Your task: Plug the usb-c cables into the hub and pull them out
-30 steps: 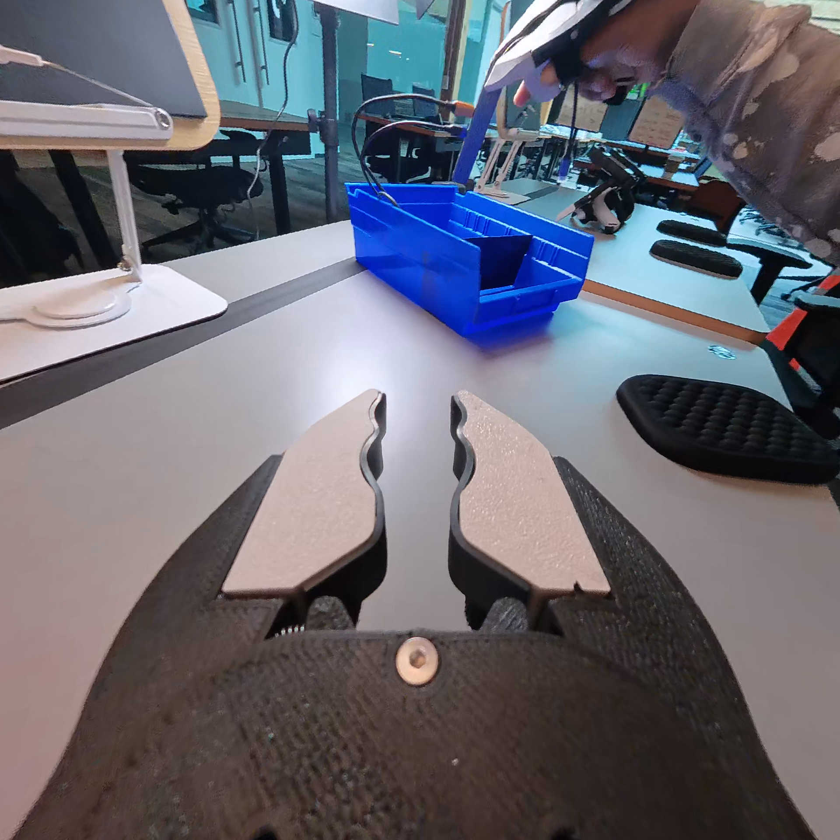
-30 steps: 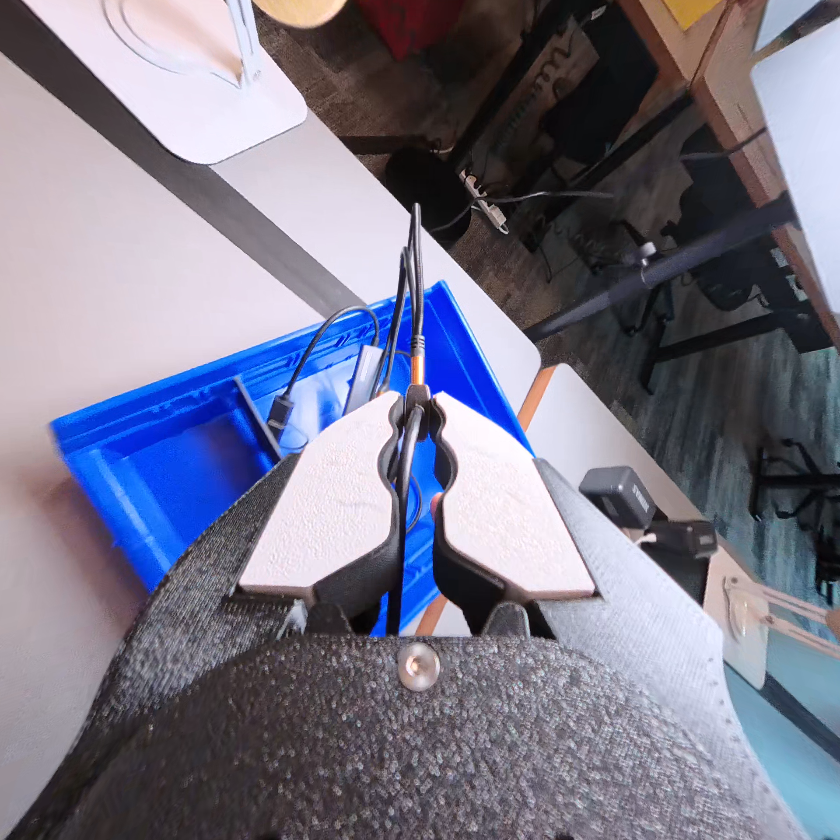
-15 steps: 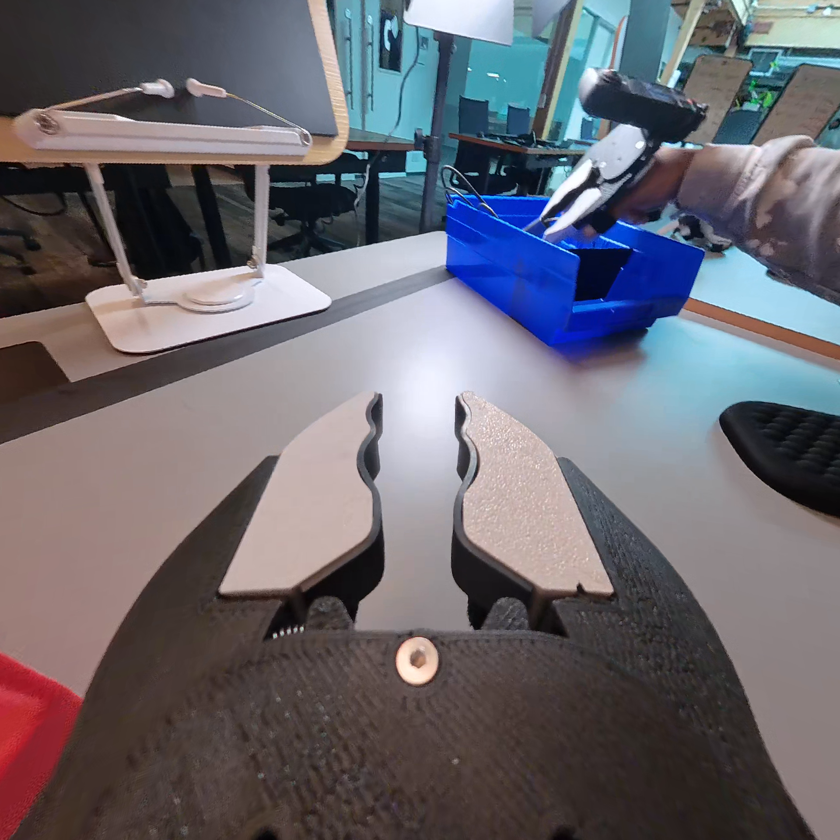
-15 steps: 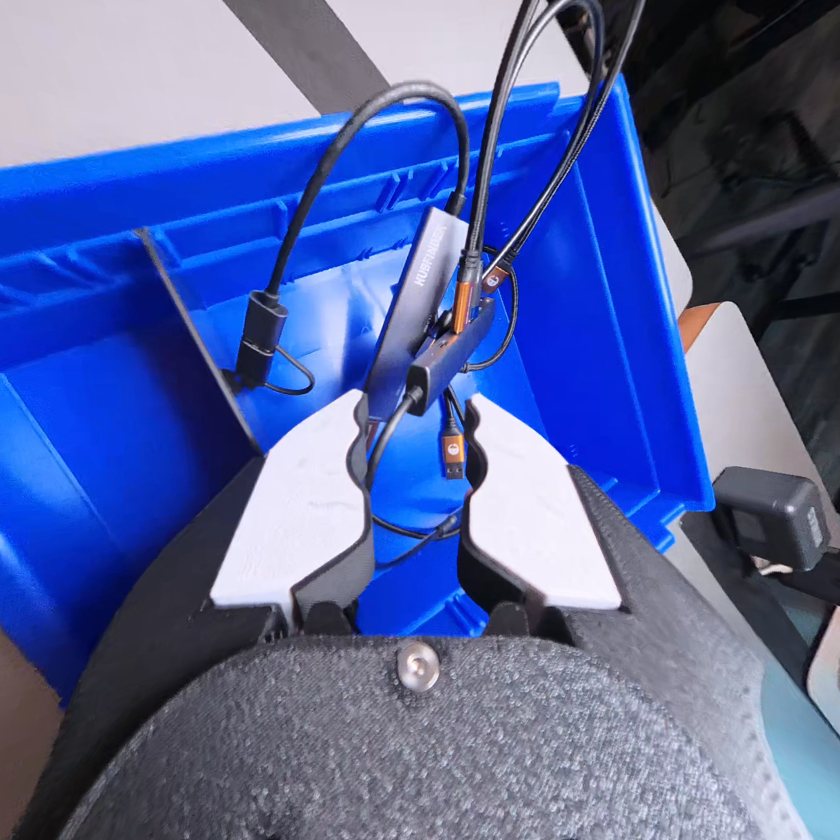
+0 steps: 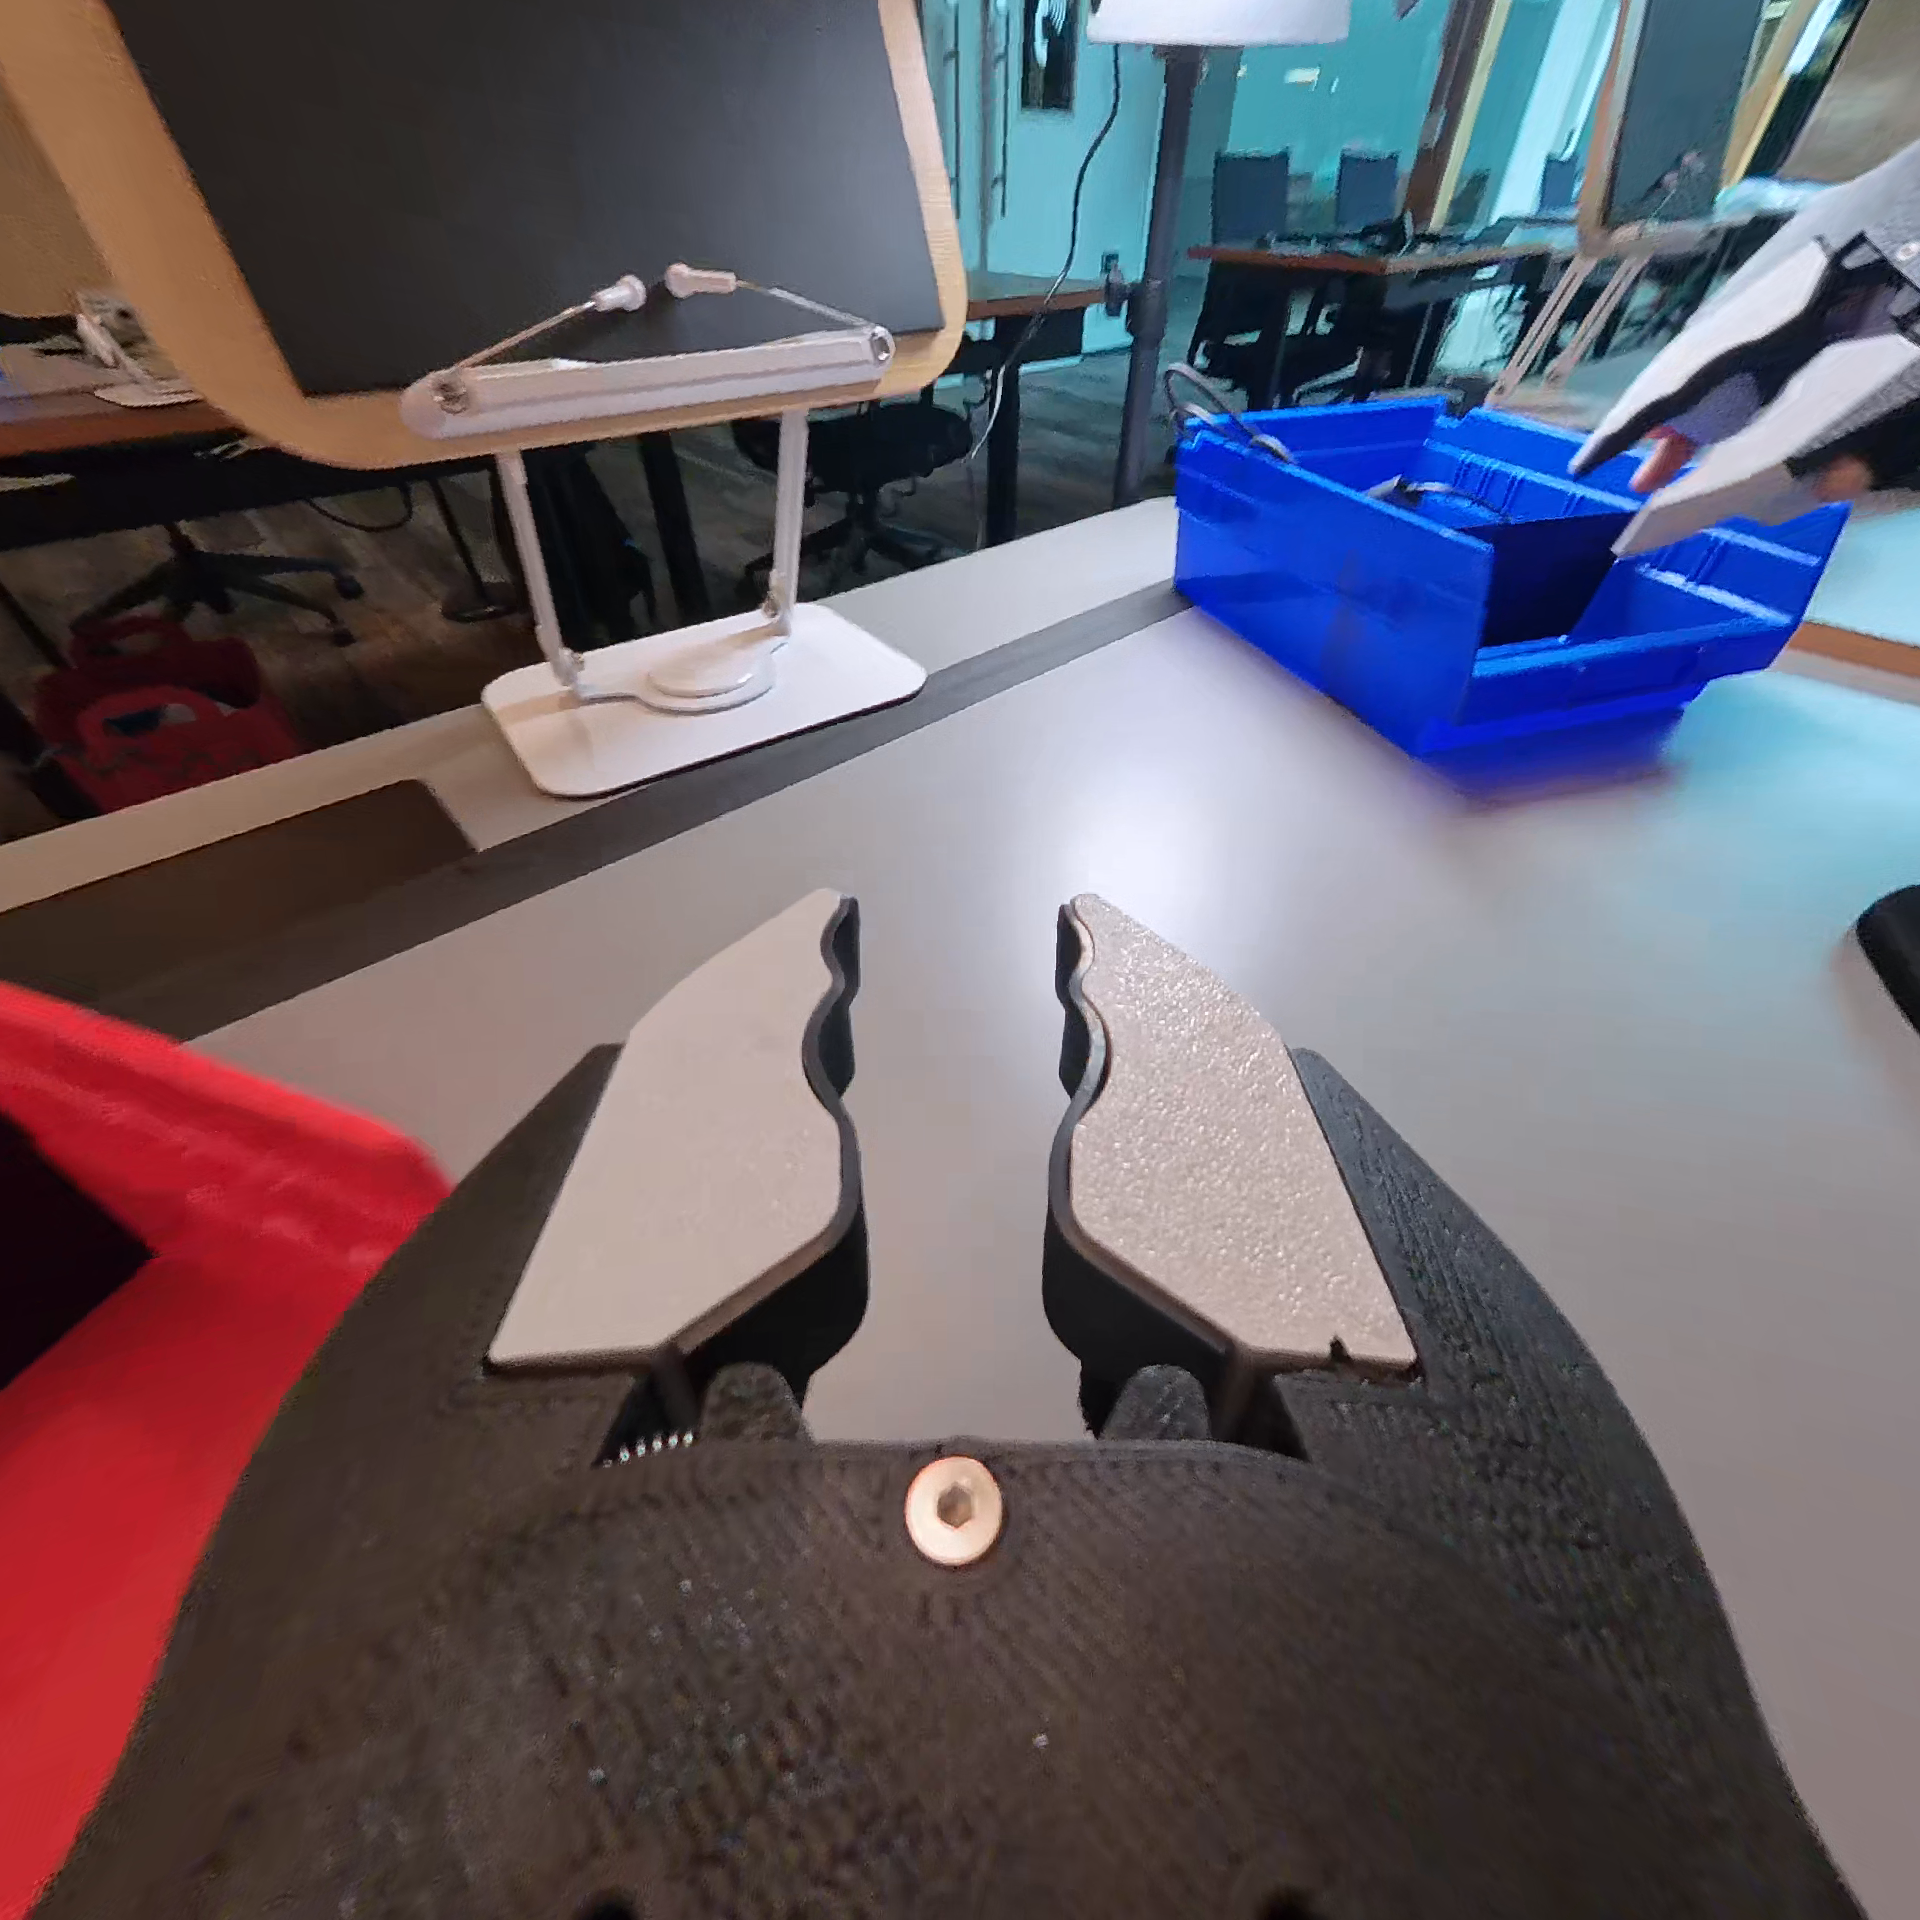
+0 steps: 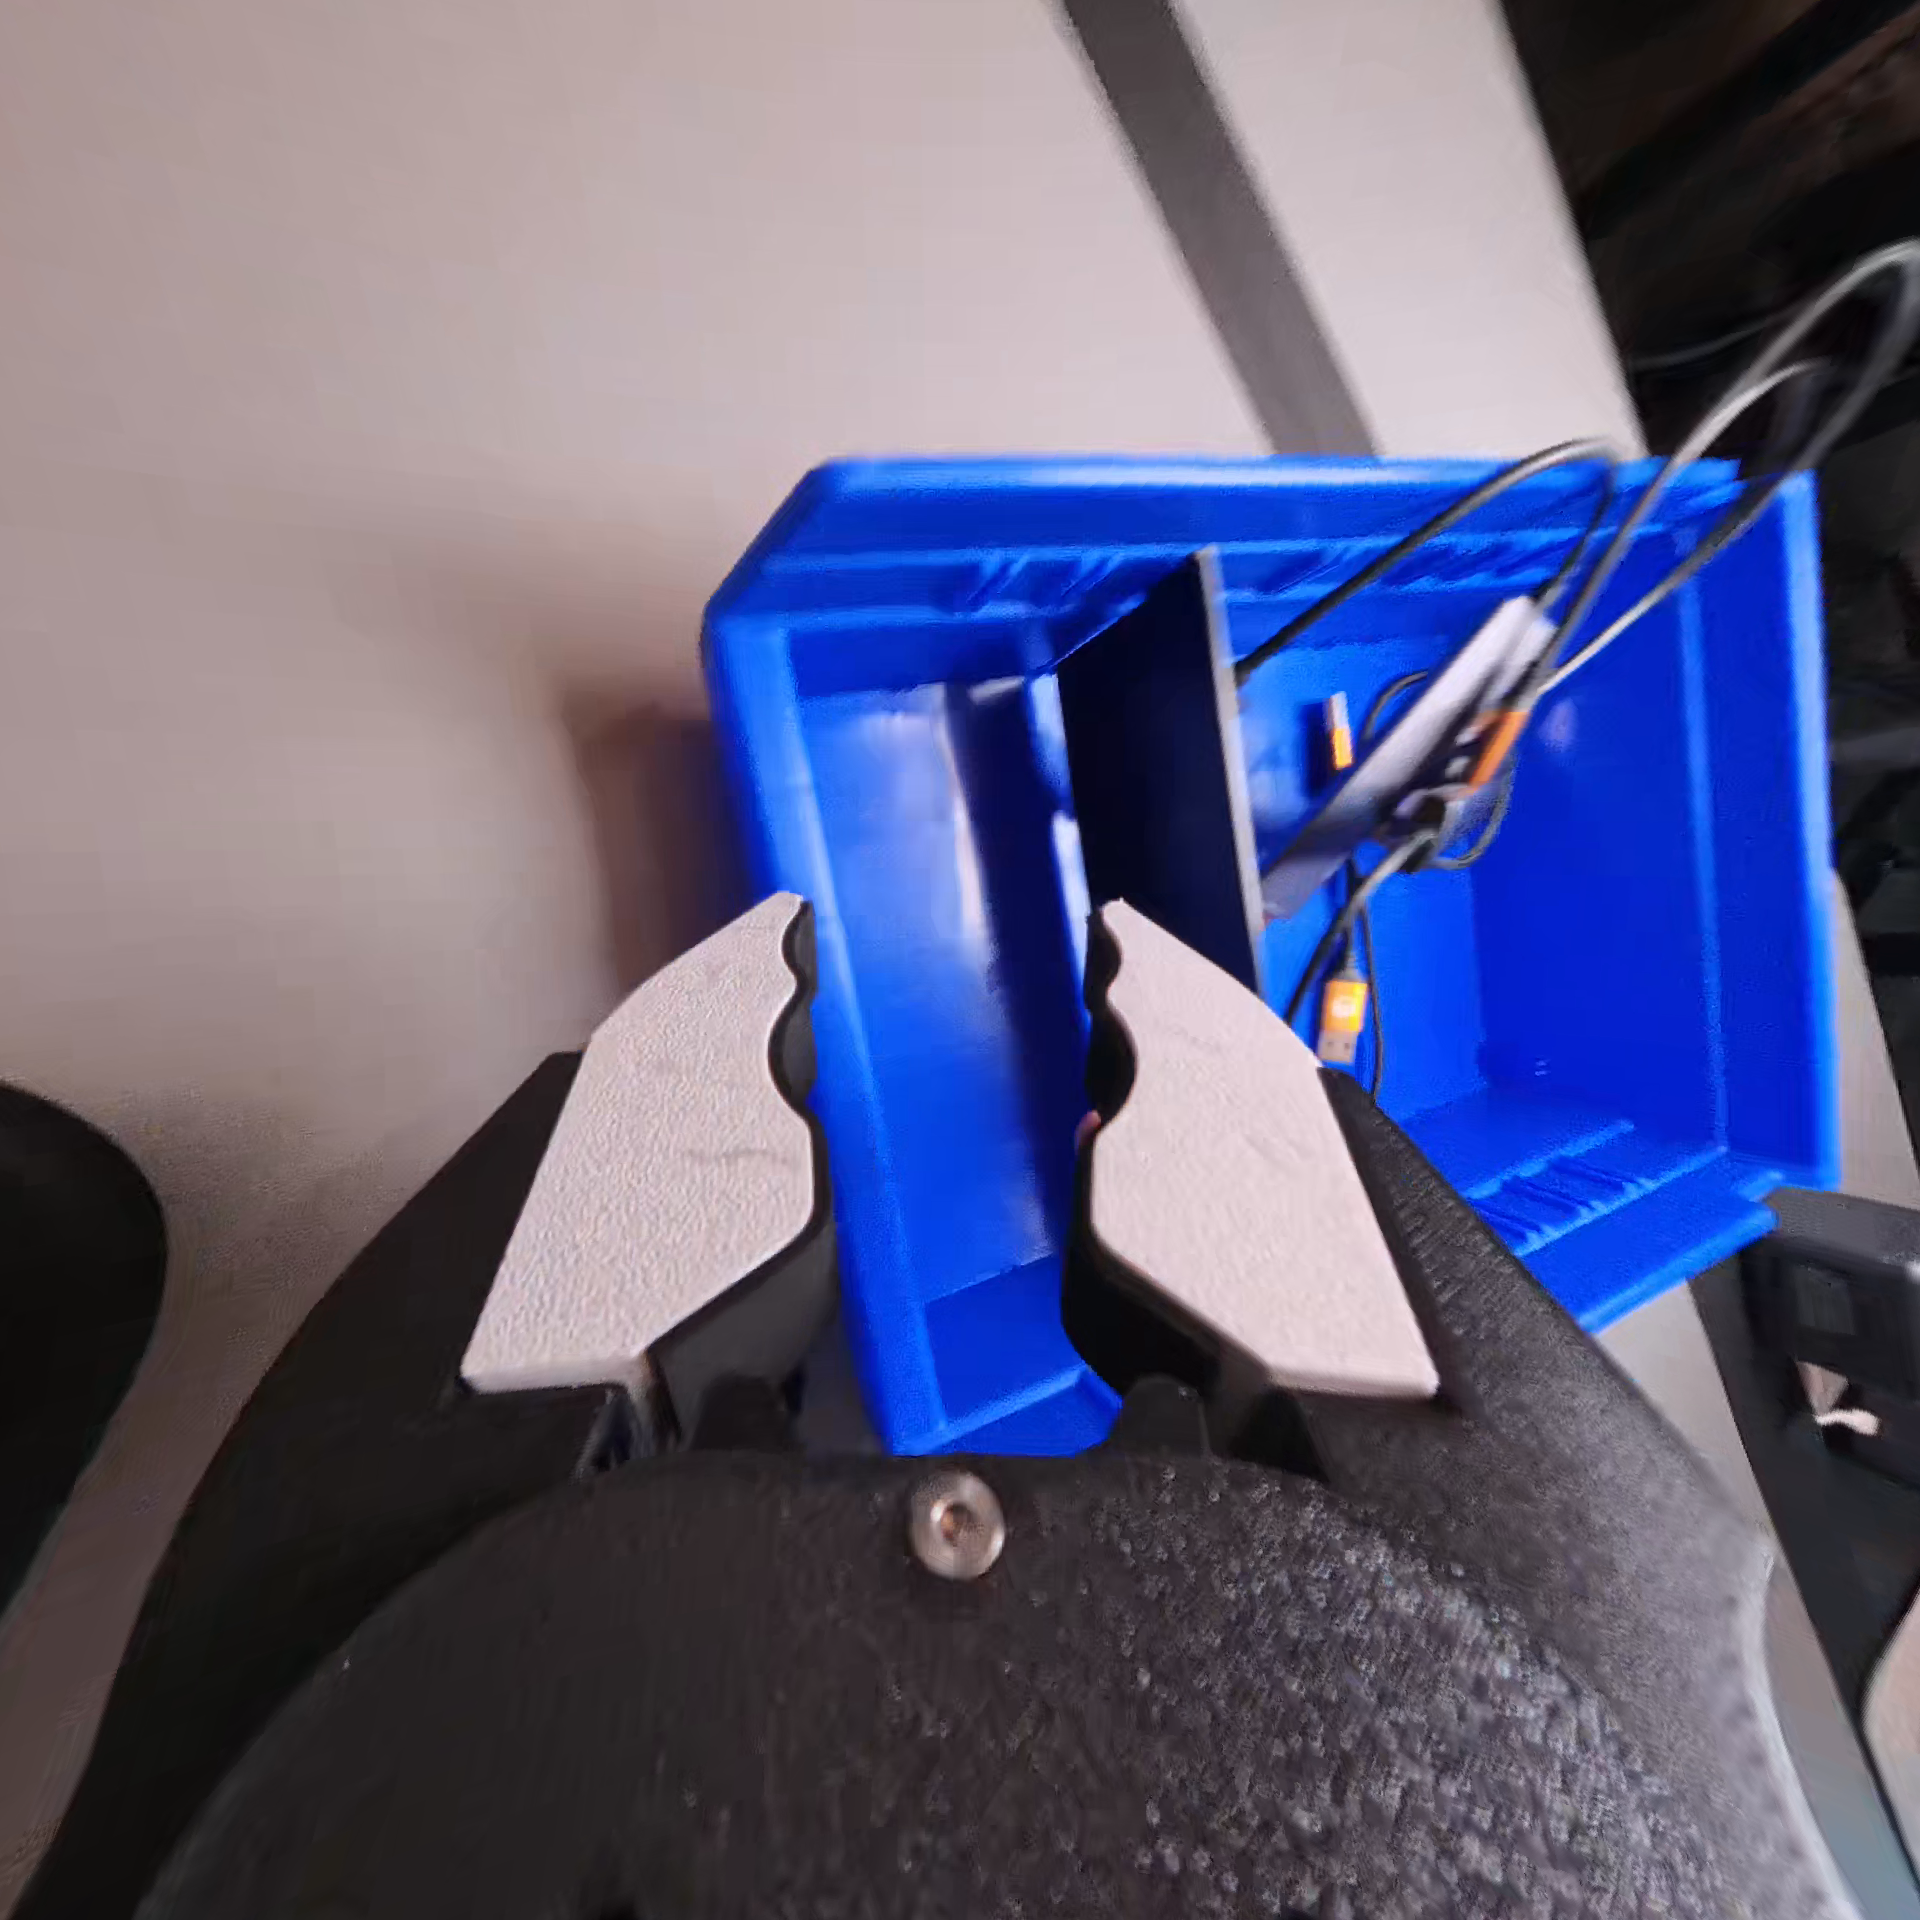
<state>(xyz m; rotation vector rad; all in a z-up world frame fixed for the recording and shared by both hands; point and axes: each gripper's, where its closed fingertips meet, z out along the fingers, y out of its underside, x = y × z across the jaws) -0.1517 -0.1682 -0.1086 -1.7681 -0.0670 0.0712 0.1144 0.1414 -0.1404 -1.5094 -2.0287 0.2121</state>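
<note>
A blue bin (image 6: 1756,831) stands on the grey table; it also shows in the left wrist view (image 5: 1340,582) at the far right. In its far compartment lie a grey hub (image 6: 1392,769) and black cables with orange plugs (image 6: 1345,1013), behind a black divider (image 6: 1153,769). My right gripper (image 6: 945,925) is open and empty, above the bin's near compartment; it shows in the left wrist view (image 5: 1605,499) over the bin. My left gripper (image 5: 956,925) is open and empty, low over the bare table, well to the left of the bin.
A white stand (image 5: 707,675) holds up a dark board at the table's back. A red bin (image 5: 125,1299) sits at the left edge by my left gripper. A black pad (image 5: 1891,956) lies at the right. A dark strip (image 5: 727,800) crosses the table. About 40 cm separates my left fingertips from my right. The grey hub (image 6: 1392,769) lies some 15 cm from my right tips, 50 cm from my left tips.
My right gripper let go of the cable, opened and drew back from the far compartment to over the near one. My left gripper swung left, and the red bin came into view.
</note>
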